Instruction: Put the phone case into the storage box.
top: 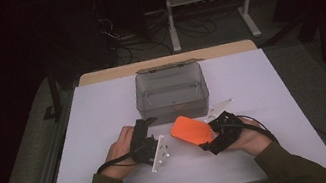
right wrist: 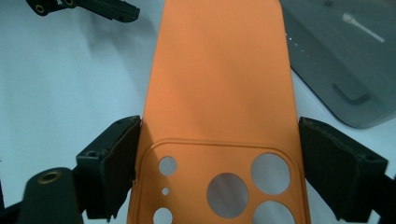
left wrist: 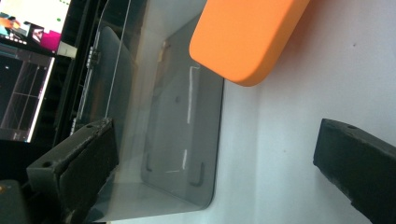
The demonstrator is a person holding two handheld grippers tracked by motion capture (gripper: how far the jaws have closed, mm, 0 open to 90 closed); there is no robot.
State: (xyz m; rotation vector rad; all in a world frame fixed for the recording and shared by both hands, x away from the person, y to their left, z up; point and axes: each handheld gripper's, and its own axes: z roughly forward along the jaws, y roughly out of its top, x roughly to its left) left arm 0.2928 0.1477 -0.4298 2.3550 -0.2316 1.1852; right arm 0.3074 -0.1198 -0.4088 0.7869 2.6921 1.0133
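Nearest the person, the right gripper (top: 214,130) clamps a flat orange silicone phone case (top: 190,129) by its two long edges — in the right gripper view the black jaws press against both sides of the case (right wrist: 219,93) at the end with the round camera cut-outs. The case sticks out ahead of the jaws, angled toward the middle of the white table (top: 103,107), its free end just short of the box beyond.

The left gripper (top: 143,128) sits beside it on the person's left, jaws spread wide with nothing between them; in the left gripper view they frame bare tabletop and the corner of the box (left wrist: 177,116), with the rounded end of the case (left wrist: 243,37) hanging above.

Farther back stands a smoky grey translucent plastic box (top: 171,92), lid swung open behind it — its inside looks empty.

Judged from this, the pick-up is done and the case is lifted and near the box. What is left is most likely carrying it over the front wall, lowering it inside and letting go, then perhaps closing the lid.
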